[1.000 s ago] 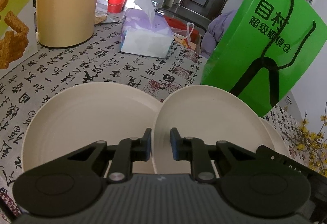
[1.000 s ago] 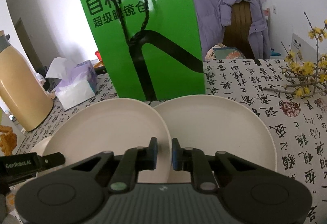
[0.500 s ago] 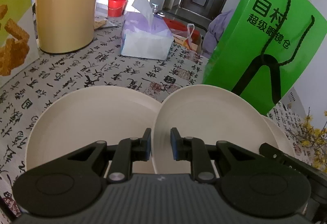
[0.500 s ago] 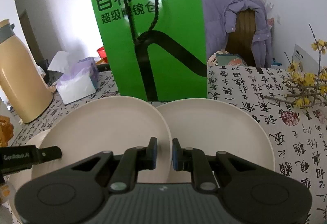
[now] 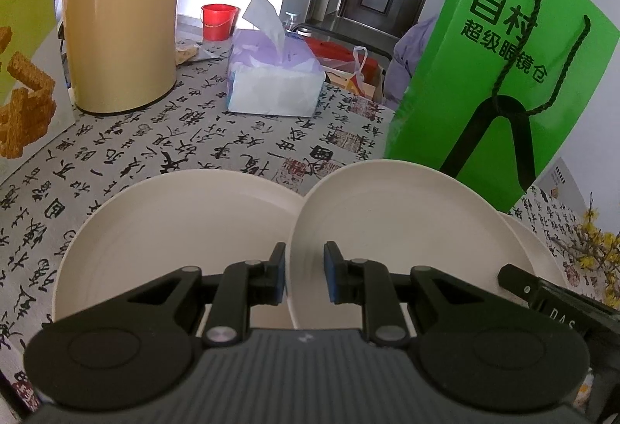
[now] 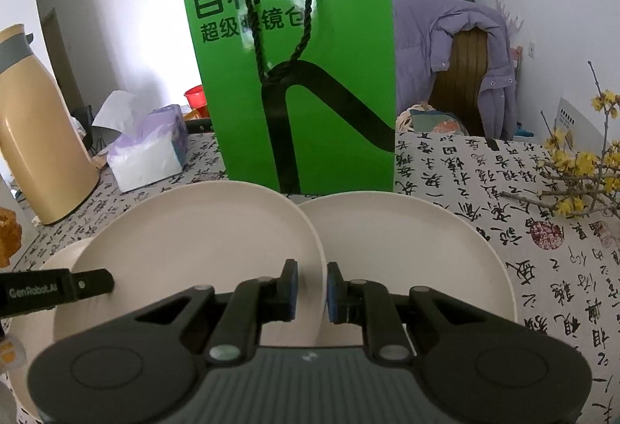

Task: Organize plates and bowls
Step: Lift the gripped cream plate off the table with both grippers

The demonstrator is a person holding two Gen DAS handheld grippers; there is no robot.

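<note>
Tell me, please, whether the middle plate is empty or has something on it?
Empty: the middle plate shows only a bare cream surface in both views, with no food or dish on it.

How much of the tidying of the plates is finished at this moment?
Nothing looks stacked yet. In hand: both the left claw and the right claw pinch the rim of the middle plate, which overlaps its neighbours. Left: the left plate and the right plate lie single on the tablecloth. No bowl is in view.

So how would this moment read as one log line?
left jaws: shut on middle plate rim | right jaws: shut on same rim | overlaps: left plate, right plate
</note>
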